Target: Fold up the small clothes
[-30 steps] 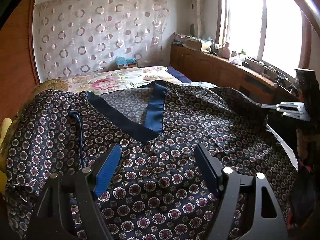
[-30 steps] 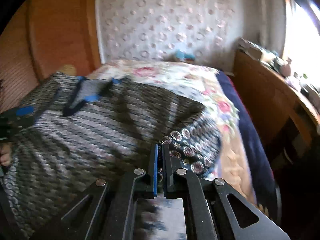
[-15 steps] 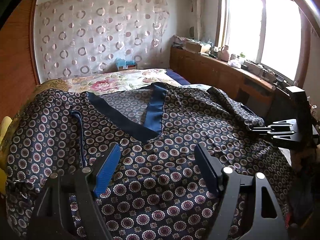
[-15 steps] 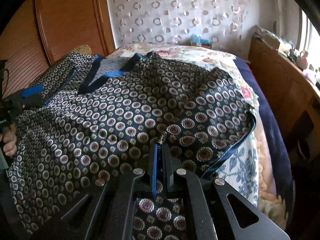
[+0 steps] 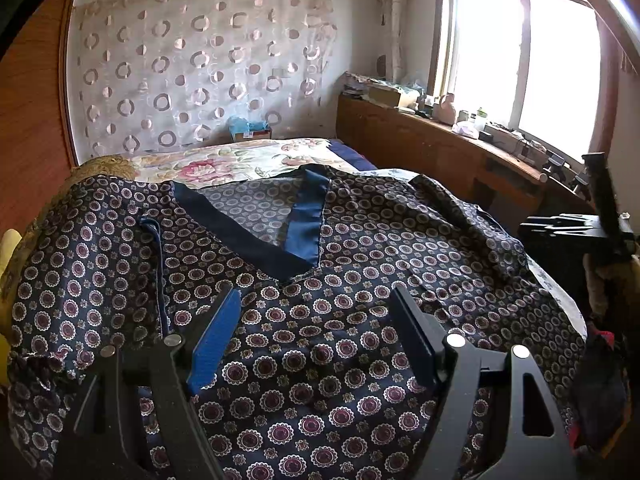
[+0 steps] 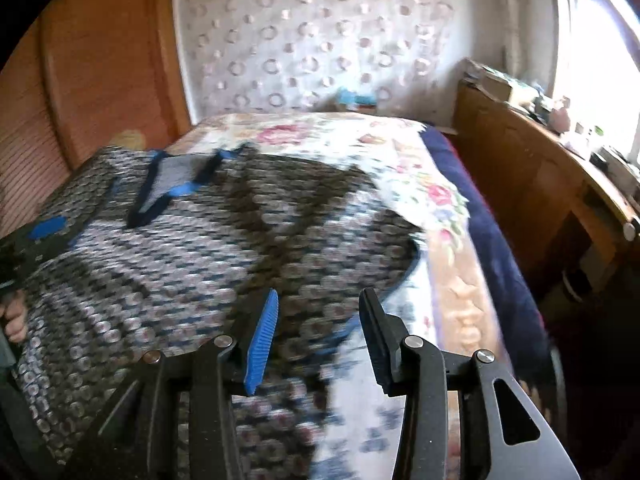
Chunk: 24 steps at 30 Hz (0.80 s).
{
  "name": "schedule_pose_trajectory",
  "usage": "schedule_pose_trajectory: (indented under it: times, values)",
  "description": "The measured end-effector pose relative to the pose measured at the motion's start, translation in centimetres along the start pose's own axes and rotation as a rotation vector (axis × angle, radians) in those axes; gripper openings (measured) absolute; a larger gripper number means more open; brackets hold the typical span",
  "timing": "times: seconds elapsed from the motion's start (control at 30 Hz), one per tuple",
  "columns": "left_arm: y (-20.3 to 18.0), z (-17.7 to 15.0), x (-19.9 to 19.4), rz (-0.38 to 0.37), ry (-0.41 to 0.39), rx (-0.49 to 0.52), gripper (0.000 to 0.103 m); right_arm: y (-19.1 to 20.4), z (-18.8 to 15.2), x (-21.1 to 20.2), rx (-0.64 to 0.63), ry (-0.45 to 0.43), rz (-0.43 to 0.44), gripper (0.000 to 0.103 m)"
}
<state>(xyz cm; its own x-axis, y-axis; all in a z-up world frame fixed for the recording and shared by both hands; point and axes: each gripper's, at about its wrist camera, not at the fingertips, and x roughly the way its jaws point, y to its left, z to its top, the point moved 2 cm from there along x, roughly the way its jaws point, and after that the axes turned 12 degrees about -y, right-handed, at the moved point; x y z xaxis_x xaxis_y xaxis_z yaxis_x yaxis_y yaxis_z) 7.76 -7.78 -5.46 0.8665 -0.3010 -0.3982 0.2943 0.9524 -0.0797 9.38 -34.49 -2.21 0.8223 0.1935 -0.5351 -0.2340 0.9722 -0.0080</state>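
Observation:
A dark top (image 5: 320,320) printed with small round medallions lies spread face up on the bed, its blue V-neck band (image 5: 304,232) towards the far side. My left gripper (image 5: 316,296) hovers open over the chest of the top, with nothing pinched between its fingers. The right gripper (image 6: 320,294) is over the top's right hem; its jaws are opening and the pads do not press on the cloth. From the left wrist view, the right gripper (image 5: 560,224) sits just off the garment's right side. The right wrist view is blurred by motion.
A floral sheet (image 5: 240,160) covers the bed beyond the top. A wooden sideboard (image 5: 440,152) crowded with small items runs under the window on the right. Wooden panels (image 6: 100,80) stand to the left, and a hand (image 6: 16,320) shows at the left edge.
The right gripper, earlier shut on the top's right edge, drew it out to the right, then opened and let go. The left gripper stayed open and still.

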Motion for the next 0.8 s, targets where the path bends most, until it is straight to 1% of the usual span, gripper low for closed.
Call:
schedule_pose_trajectory:
  times: [0.1,0.2,0.3,0.33,0.37,0.4,0.47,0.5,0.53,0.63,0.8]
  values:
    - [0.0,-0.1,0.0,-0.001,0.000,-0.002,0.077,-0.8,-0.4,2.2,0.026,0.051,-0.024,0.044]
    - [0.0,-0.1,0.0,0.000,0.002,0.000,0.077,-1.3,-0.7,4.1,0.085,0.093,0.006,0.044]
    - [0.1,-0.3,0.0,0.000,0.005,-0.002,0.077,-1.4,-0.8,5.6,0.124,0.117,0.019,0.044]
    - [0.1,-0.3,0.0,0.000,0.005,-0.004,0.077,-1.4,-0.9,6.0,0.125,0.124,0.015,0.043]
    - [0.1,-0.4,0.0,0.000,0.005,-0.005,0.077,-1.3,-0.8,6.1,0.110,0.112,0.006,0.043]
    - [0.3,-0.4,-0.1,0.002,0.005,-0.006,0.077,-1.1,-0.8,6.2,0.090,0.107,-0.006,0.040]
    - [0.5,-0.4,-0.2,0.005,0.003,-0.010,0.077,-0.8,-0.8,6.3,0.058,0.105,-0.030,0.027]
    - [0.5,-0.4,-0.2,0.006,0.003,-0.012,0.077,-1.0,-0.8,7.0,0.045,0.104,-0.032,0.015]
    - [0.7,-0.3,-0.3,0.007,0.001,-0.014,0.077,-1.1,-0.8,6.9,0.037,0.105,-0.028,0.006]
    - [1.1,-0.2,-0.5,0.018,-0.004,-0.016,0.077,-1.2,-0.6,7.2,0.029,0.100,-0.013,0.002]
    - [2.8,0.1,-0.9,0.044,-0.012,-0.033,0.077,0.3,1.7,6.8,0.005,0.010,0.002,0.001]
